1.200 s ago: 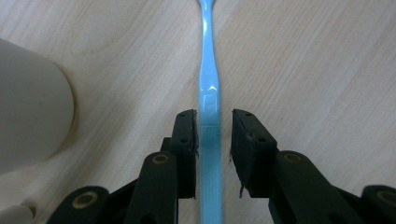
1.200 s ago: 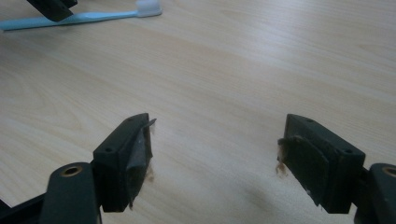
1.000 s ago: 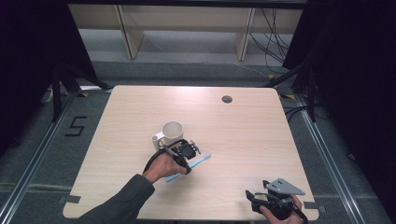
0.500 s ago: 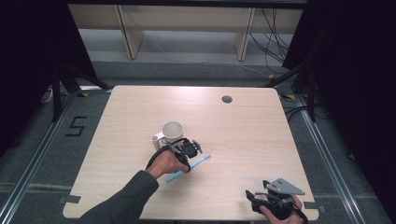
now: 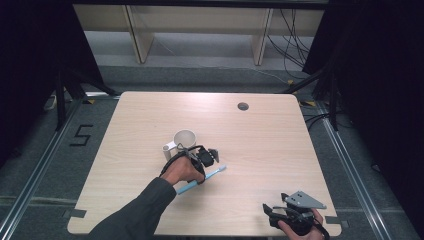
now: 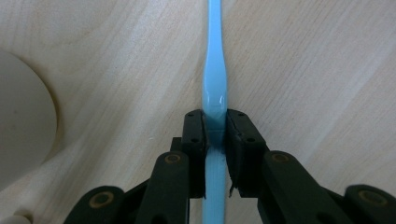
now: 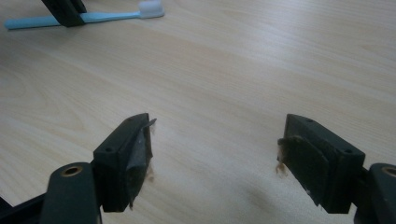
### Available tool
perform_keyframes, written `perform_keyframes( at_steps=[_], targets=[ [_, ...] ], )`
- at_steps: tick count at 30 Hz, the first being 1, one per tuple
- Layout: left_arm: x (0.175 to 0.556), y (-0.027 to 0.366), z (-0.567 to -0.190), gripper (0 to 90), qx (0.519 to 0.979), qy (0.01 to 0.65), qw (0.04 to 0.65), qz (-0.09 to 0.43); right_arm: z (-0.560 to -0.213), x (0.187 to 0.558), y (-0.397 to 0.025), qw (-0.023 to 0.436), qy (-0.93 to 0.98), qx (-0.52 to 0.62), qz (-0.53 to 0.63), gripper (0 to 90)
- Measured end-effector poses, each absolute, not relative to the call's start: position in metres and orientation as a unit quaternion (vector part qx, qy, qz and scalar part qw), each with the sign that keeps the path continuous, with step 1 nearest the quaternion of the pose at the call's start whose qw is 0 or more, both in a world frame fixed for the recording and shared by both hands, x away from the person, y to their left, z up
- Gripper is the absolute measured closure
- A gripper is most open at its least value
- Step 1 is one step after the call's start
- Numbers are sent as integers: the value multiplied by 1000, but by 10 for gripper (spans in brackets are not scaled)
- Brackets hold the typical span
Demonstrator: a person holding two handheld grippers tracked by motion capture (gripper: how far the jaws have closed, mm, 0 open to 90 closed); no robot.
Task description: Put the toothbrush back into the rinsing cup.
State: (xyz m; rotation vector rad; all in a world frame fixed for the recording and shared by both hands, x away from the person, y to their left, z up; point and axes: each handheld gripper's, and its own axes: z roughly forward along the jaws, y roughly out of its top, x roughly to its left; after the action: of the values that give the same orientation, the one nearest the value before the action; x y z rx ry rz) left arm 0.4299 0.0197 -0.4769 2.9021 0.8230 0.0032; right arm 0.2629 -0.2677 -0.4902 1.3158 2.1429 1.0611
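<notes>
A light blue toothbrush (image 5: 214, 173) lies flat on the wooden table (image 5: 260, 150), white bristle head (image 7: 151, 8) toward the right. My left gripper (image 5: 199, 176) comes down on it from above, held by a hand. In the left gripper view, my left gripper (image 6: 215, 116) is shut on the toothbrush handle (image 6: 215, 88) at its narrow waist. My right gripper (image 5: 270, 214) rests at the table's front right corner. Its jaws stand wide apart in the right gripper view, where my right gripper (image 7: 217, 140) has only bare wood between them. The toothbrush (image 7: 102, 17) lies far off.
A white mug (image 5: 184, 139) stands upright just behind the left hand, its handle toward the left; its wall (image 6: 23, 130) sits close beside the left jaws. A round cable hole (image 5: 243, 106) is at the table's far edge. Dark floor and shelving surround the table.
</notes>
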Motion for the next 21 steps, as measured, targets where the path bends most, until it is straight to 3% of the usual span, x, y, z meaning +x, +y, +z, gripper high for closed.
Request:
perform_keyframes(
  at_steps=[11,21],
  targets=[
    [429,12,-476,778,965,260,29,9,-489,262,-268,211,768,473,377,253],
    [425,13,-476,786,969,242,39,15,-490,263,-268,207,765,477,381,253]
  ],
)
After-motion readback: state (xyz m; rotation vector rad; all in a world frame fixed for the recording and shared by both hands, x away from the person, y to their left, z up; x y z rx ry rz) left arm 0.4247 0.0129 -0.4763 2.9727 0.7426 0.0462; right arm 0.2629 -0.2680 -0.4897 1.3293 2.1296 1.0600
